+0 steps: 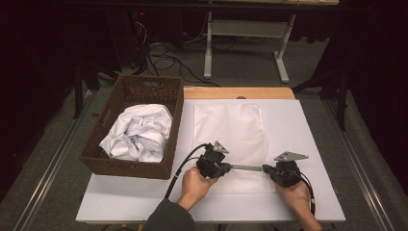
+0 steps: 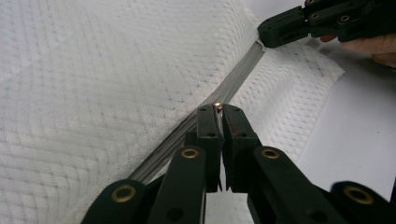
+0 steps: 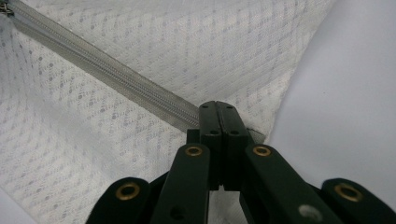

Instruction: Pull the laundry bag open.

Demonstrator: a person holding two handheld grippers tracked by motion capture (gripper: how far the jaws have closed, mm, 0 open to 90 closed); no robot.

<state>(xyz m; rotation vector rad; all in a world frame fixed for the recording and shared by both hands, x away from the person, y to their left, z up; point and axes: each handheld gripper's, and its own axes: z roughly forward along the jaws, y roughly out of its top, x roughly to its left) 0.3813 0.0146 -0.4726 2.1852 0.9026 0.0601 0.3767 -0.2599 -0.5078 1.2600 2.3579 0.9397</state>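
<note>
Tabletop: white, mesh bag flat at centre | left gripper clenched on zip pull | right gripper clamps zip end | basket left | room dark, cables on floor.

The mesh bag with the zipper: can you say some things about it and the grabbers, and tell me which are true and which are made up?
1. The left gripper pinches the small metal zipper pull. True.
2. The right gripper is wide open above the table. False: its jaws are shut on the end of the zipper.
3. The mesh bag lies inside the basket. False: it lies flat on the white table, beside the basket.
4. White crumpled cloth sits in the basket. True.
</note>
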